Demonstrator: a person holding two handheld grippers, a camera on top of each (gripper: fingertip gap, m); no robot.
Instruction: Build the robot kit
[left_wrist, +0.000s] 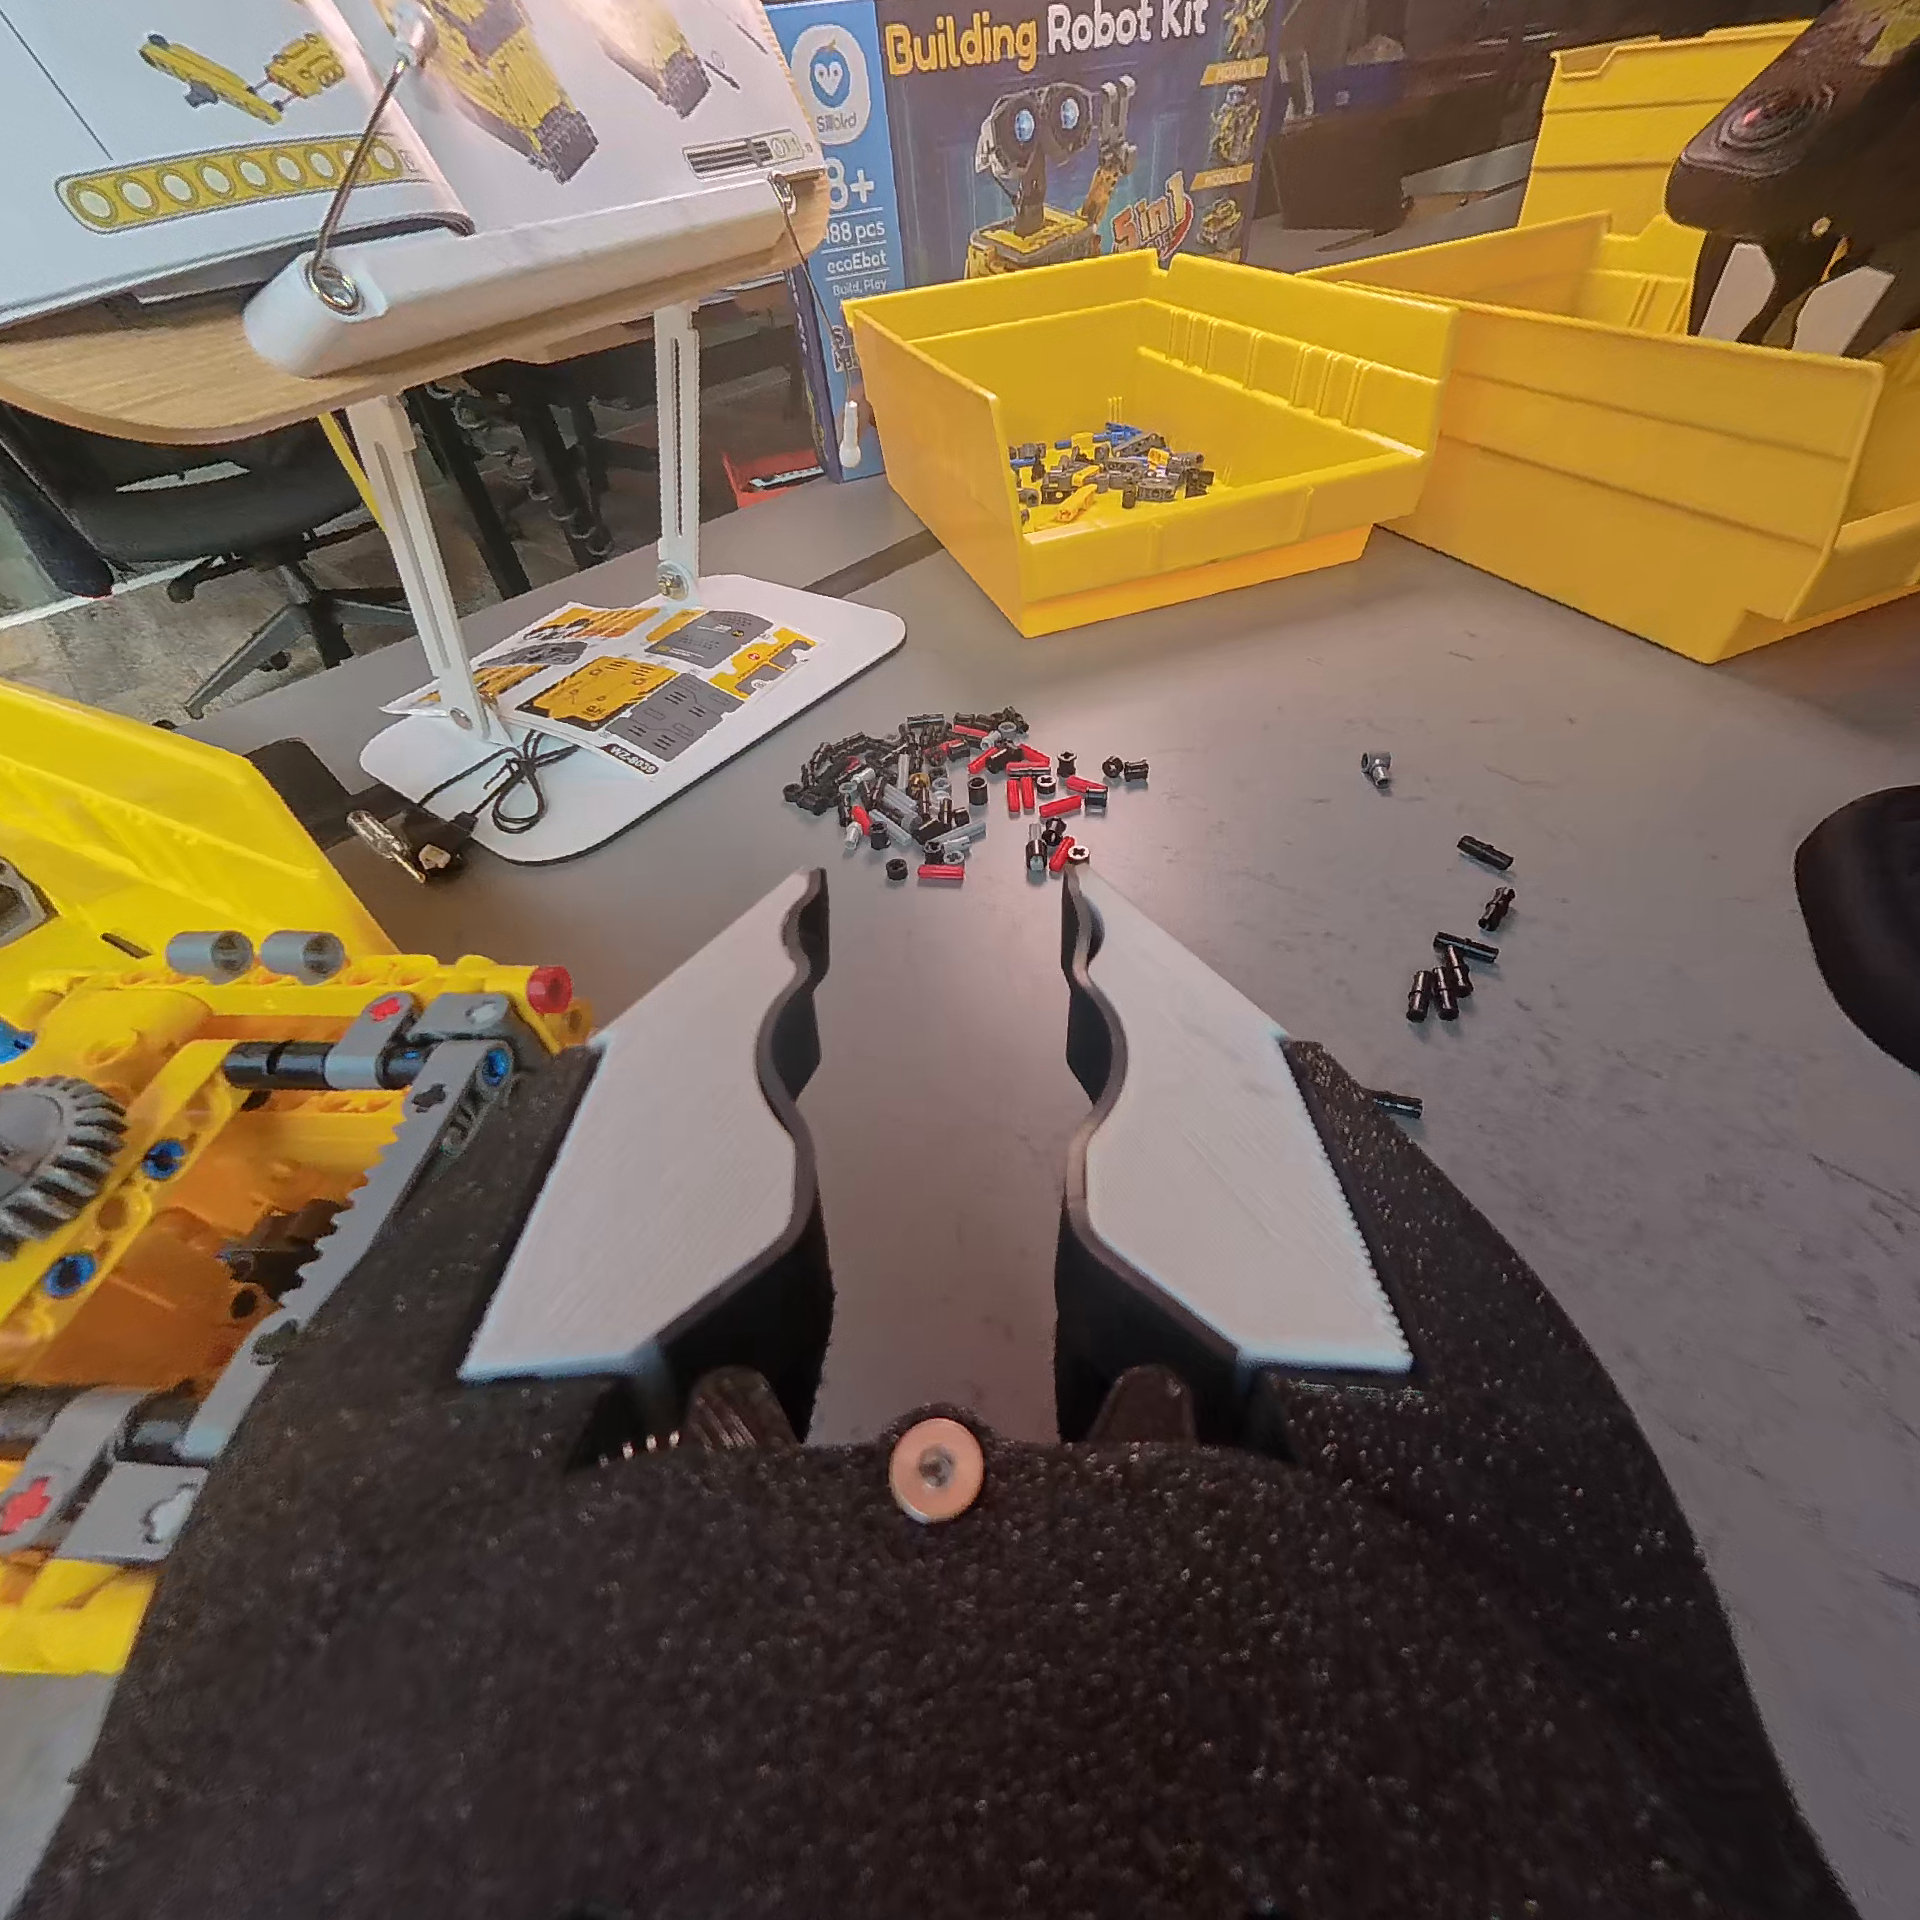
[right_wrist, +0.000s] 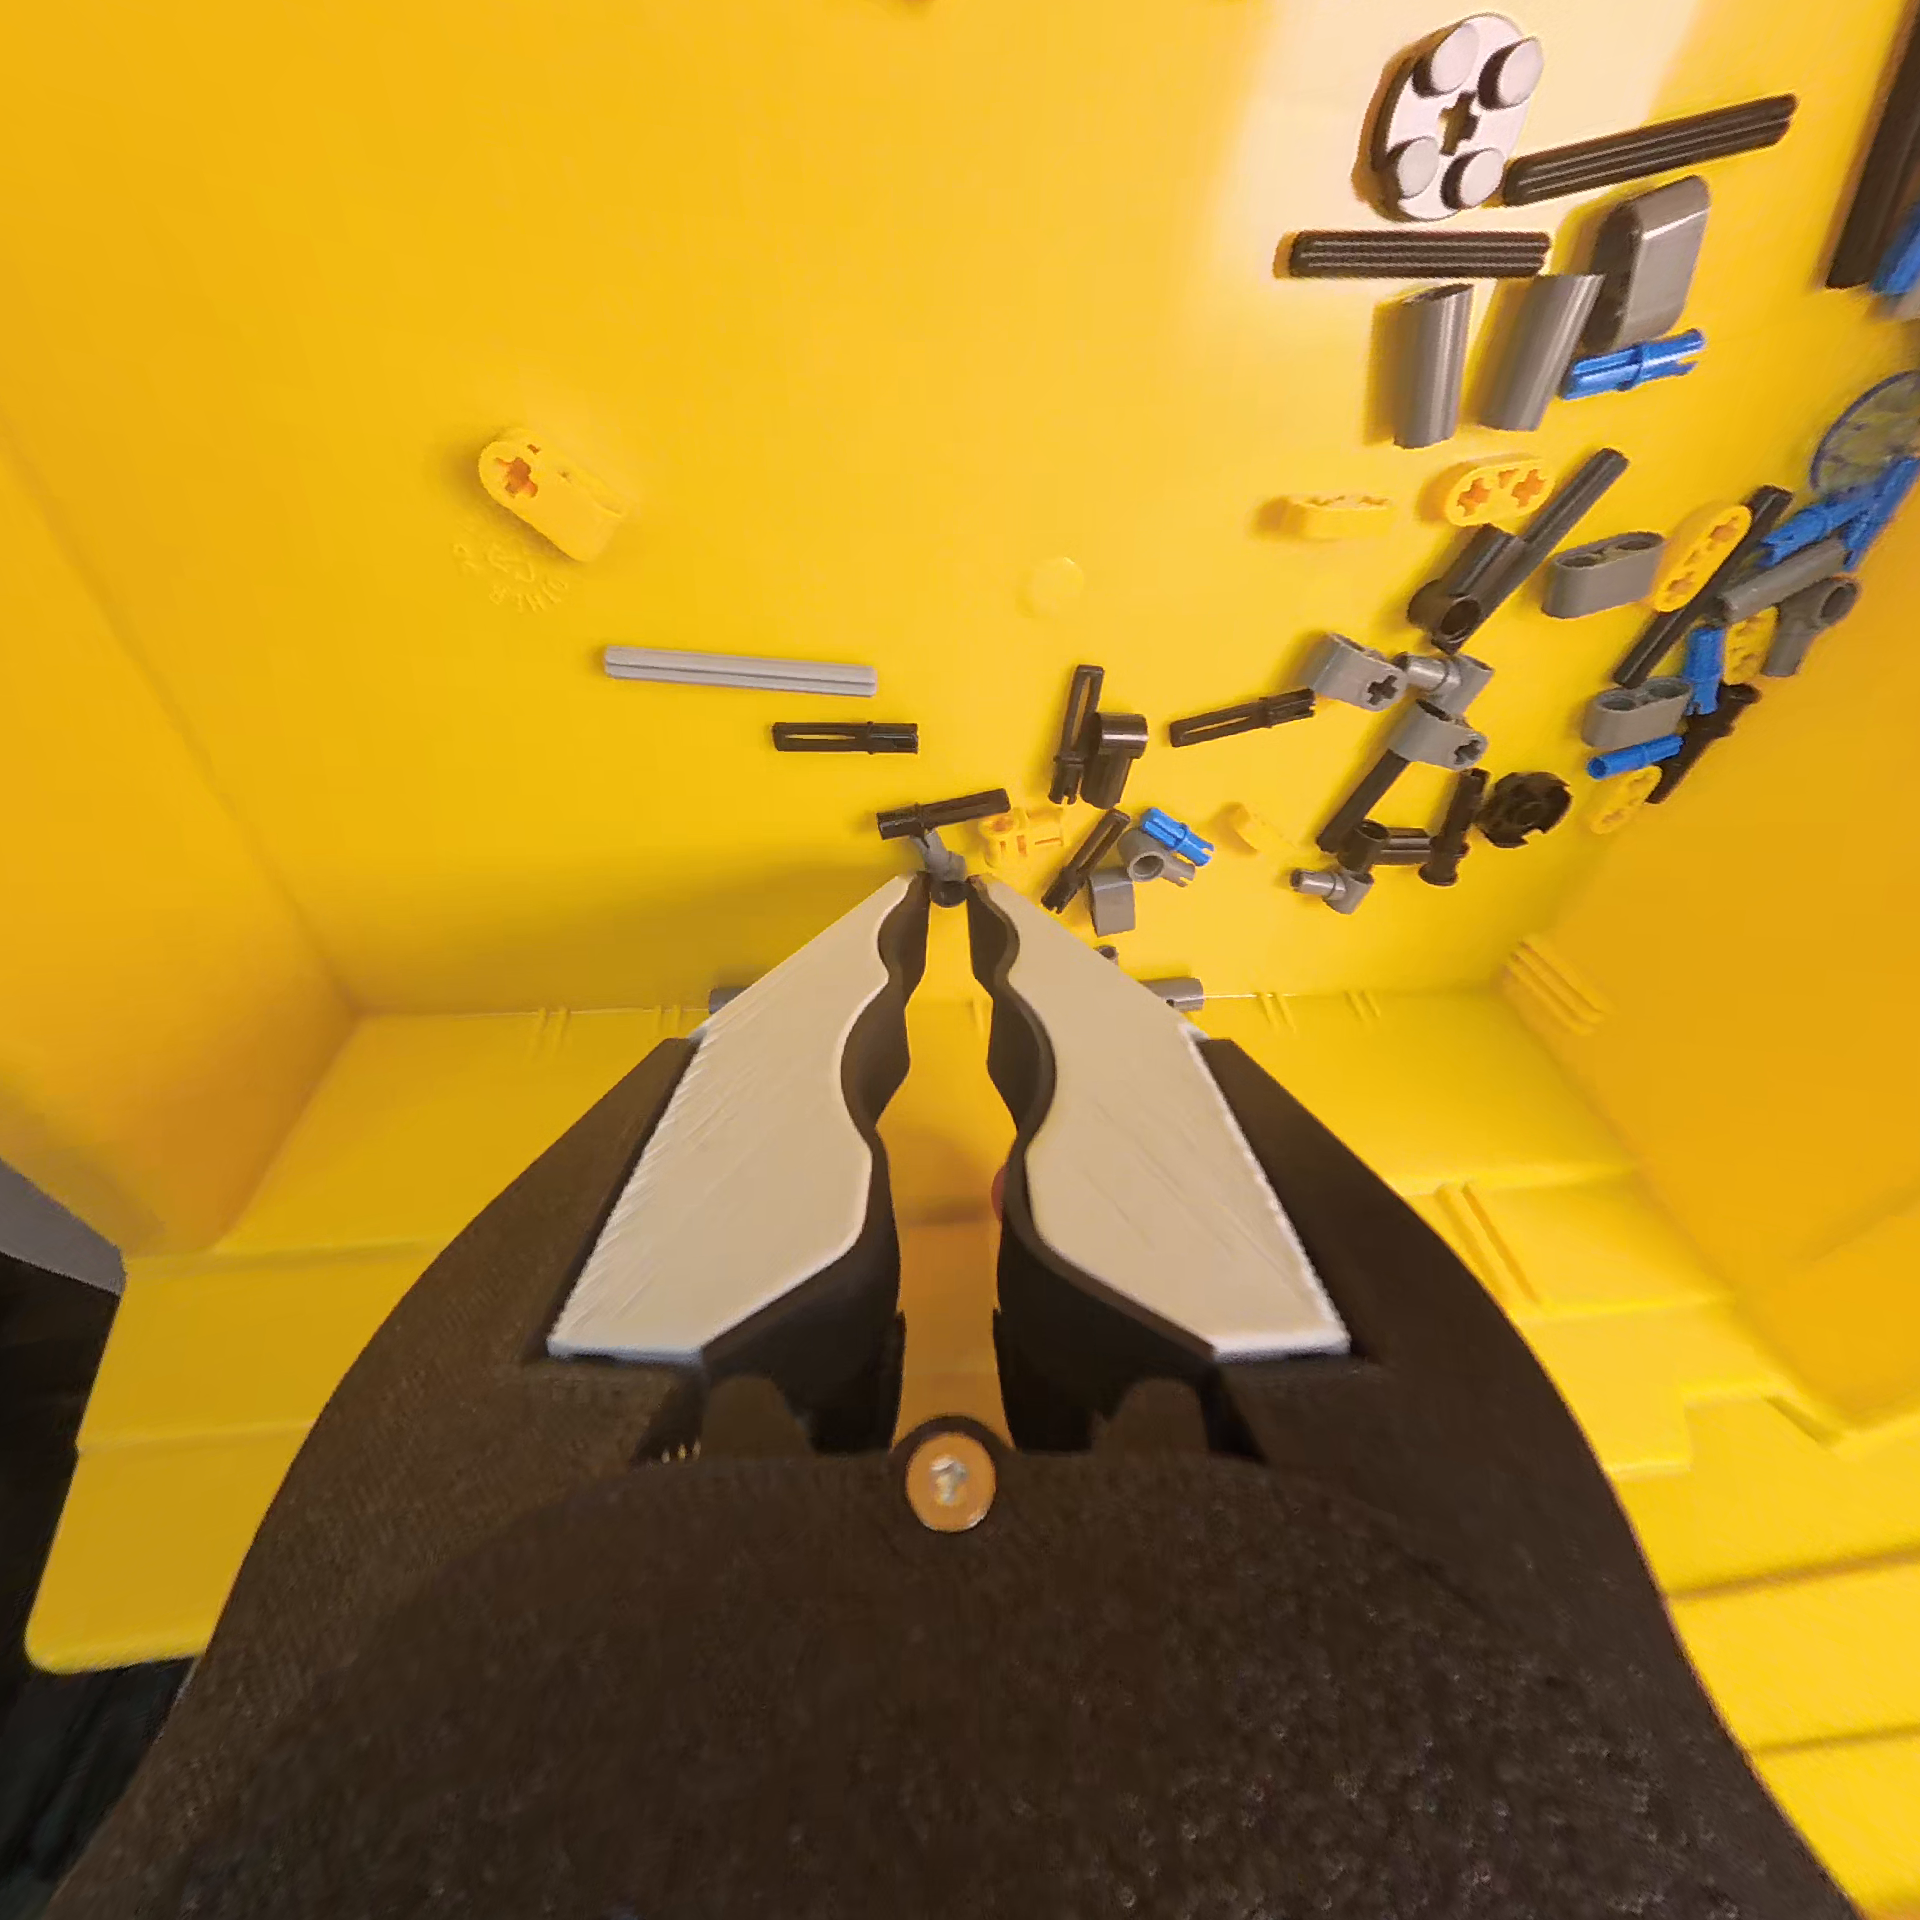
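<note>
Pinching a small grey-and-black pin (right_wrist: 940, 868) with our right claw (right_wrist: 943, 883) inside the glossy yellow bin (right_wrist: 312, 312), our left claw (left_wrist: 943, 883) spread apart, empty, over the matte grey bench (left_wrist: 1558, 1195), near loose pegs (left_wrist: 956, 790).

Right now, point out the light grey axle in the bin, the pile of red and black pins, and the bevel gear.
light grey axle (right_wrist: 740, 670): right wrist view, mid-shaft.
pile of red and black pins (left_wrist: 951, 795): left wrist view, pile centre.
bevel gear (left_wrist: 47, 1153): left wrist view, toothed face.

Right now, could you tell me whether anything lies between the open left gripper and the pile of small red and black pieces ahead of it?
Nothing visible does: only bare grey table separates the left gripper from the pile.
</note>
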